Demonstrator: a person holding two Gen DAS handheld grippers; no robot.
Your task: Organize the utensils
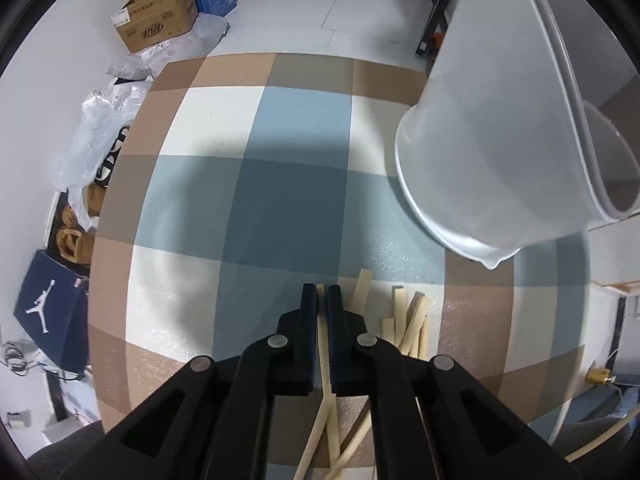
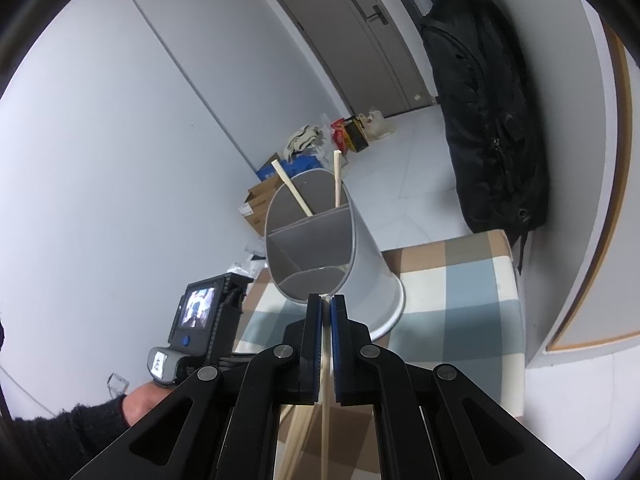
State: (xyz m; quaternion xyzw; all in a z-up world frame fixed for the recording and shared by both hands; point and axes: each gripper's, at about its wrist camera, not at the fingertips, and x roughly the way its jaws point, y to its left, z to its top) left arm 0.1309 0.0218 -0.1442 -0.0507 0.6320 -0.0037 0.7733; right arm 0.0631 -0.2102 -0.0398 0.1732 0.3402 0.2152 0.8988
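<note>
The left tool (image 1: 322,292) is clamped on one chopstick (image 1: 325,364), pointed steeply down near the counter's (image 1: 208,128) near edge. More chopsticks (image 1: 408,320) are piled just right of it. The right tool (image 2: 325,300) is closed on another chopstick (image 2: 326,384). The holder (image 2: 320,240) is seen tilted toward the far right corner, two sticks (image 2: 294,192) in its back compartment. The counter's middle and left are left open.
</note>
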